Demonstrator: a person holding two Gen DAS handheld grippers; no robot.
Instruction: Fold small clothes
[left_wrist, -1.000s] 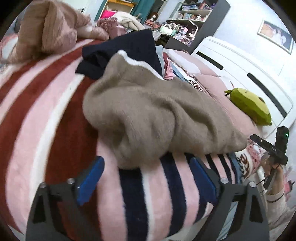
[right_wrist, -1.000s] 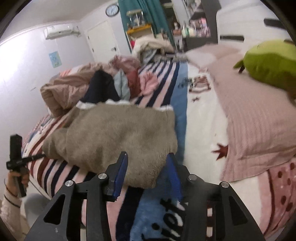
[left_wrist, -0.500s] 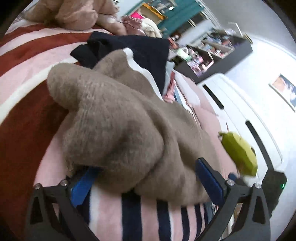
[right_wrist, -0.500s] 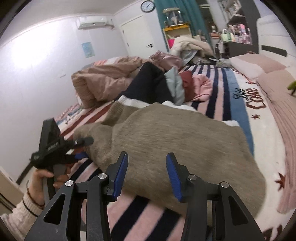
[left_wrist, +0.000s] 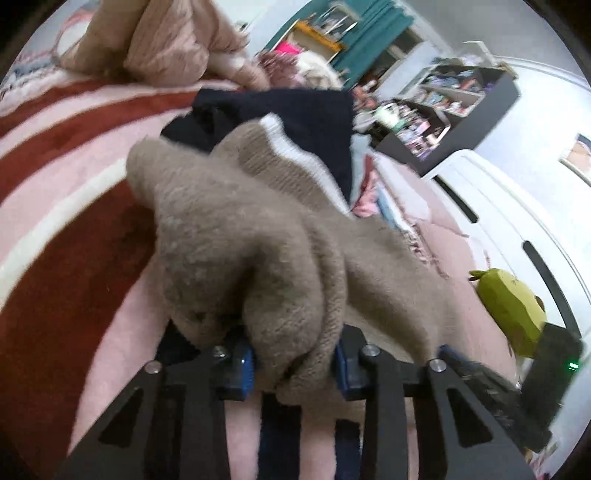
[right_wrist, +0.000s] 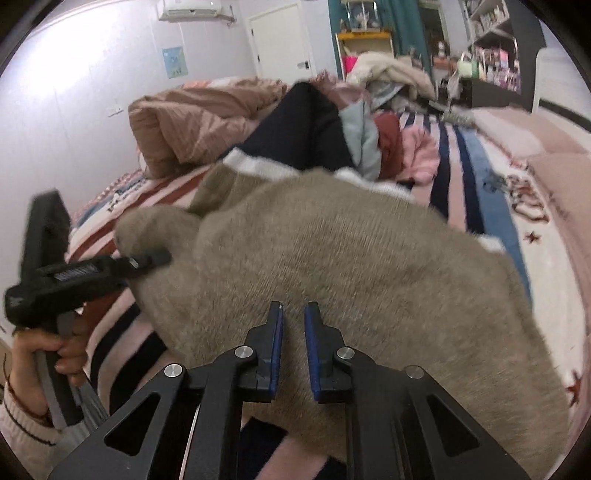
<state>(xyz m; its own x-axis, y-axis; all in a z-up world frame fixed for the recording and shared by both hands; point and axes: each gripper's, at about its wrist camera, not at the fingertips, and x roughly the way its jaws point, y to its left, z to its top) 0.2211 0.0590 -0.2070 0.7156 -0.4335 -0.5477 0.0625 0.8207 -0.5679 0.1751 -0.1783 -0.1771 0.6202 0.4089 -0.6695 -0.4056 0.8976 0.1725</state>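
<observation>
A fuzzy taupe knit garment (left_wrist: 258, 236) with a white ribbed edge lies on the striped bed blanket (left_wrist: 74, 221). My left gripper (left_wrist: 293, 360) is shut on a bunched fold of its near left edge. In the right wrist view the same garment (right_wrist: 351, 251) fills the middle, and the left gripper (right_wrist: 147, 260) shows at its left end. My right gripper (right_wrist: 293, 314) has its blue pads closed to a narrow gap over the garment's near edge; whether they pinch cloth is unclear.
A dark navy garment (left_wrist: 295, 122) and a pile of other clothes (right_wrist: 399, 147) lie behind the taupe one. A tan quilt (right_wrist: 199, 118) is bunched at the far left. A green plush toy (left_wrist: 509, 310) and pink pillows (right_wrist: 546, 147) are at the right by the headboard.
Both grippers have moved in onto the taupe garment's near edge and closed. The left one has closed on a fold; the right one's jaws have narrowed from wide open.
</observation>
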